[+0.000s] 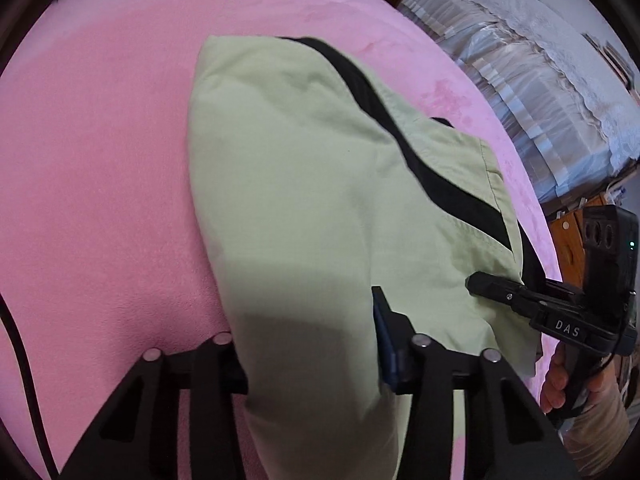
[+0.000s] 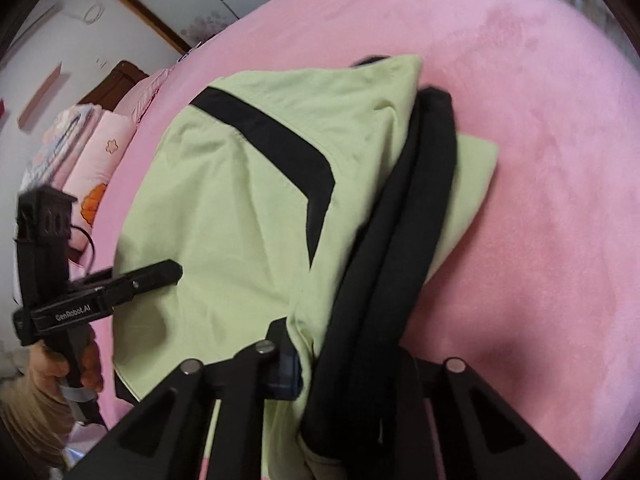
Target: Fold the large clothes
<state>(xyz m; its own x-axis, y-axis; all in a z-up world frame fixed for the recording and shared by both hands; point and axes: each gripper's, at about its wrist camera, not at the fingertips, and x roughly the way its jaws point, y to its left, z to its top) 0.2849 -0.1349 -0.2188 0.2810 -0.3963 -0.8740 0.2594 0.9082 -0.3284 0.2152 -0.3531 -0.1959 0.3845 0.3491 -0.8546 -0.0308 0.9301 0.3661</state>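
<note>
I see the light green garment (image 1: pixel 304 184) with its black stripe (image 1: pixel 400 120) lying partly folded on the pink blanket (image 1: pixel 100 160), which serves as my landmark. My left gripper (image 1: pixel 312 360) has the garment's near edge bunched between its fingers, clamped on the cloth. My right gripper (image 2: pixel 344 360) grips the garment's black waistband (image 2: pixel 400 240) at the blanket's near side. Beyond the blanket's far edge sits a pile of pink bedding (image 2: pixel 92 152).
</note>
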